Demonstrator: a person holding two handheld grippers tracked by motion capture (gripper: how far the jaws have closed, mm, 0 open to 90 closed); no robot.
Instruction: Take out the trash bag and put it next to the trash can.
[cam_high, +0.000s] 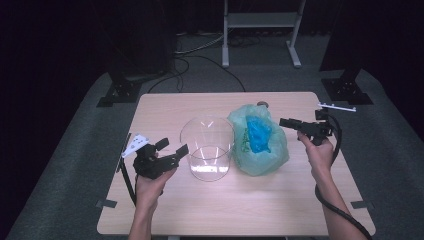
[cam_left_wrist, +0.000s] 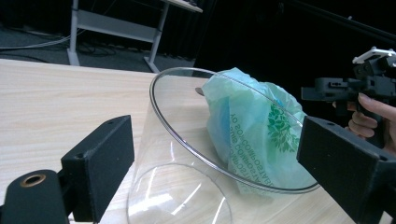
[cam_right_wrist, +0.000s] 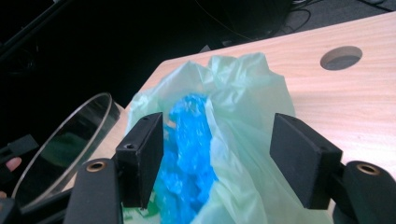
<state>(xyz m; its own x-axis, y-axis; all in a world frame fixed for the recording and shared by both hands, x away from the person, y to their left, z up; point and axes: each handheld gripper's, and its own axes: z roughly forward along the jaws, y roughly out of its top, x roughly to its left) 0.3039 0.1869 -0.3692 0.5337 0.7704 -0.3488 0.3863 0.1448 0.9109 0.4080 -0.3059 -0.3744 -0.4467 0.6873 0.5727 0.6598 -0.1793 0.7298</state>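
Observation:
A clear round container (cam_high: 207, 148) stands upright at the table's middle; its rim (cam_left_wrist: 224, 130) fills the left gripper view. Right beside it lies a pale green plastic bag (cam_high: 260, 141) (cam_left_wrist: 252, 126) (cam_right_wrist: 247, 140) with crumpled blue material (cam_high: 258, 134) (cam_right_wrist: 189, 149) showing through its mouth. My left gripper (cam_high: 171, 149) (cam_left_wrist: 215, 163) is open just left of the container, jaws pointing at it. My right gripper (cam_high: 290, 123) (cam_right_wrist: 217, 156) is open, hovering at the bag's right side, jaws spread above the blue material. Neither holds anything.
The light wooden table (cam_high: 175, 210) has a round hole (cam_high: 262, 104) (cam_right_wrist: 341, 57) near its far edge, behind the bag. Black stands (cam_high: 125, 85) and a white frame (cam_high: 260, 30) rise on the grey floor beyond. Cables trail from both grippers.

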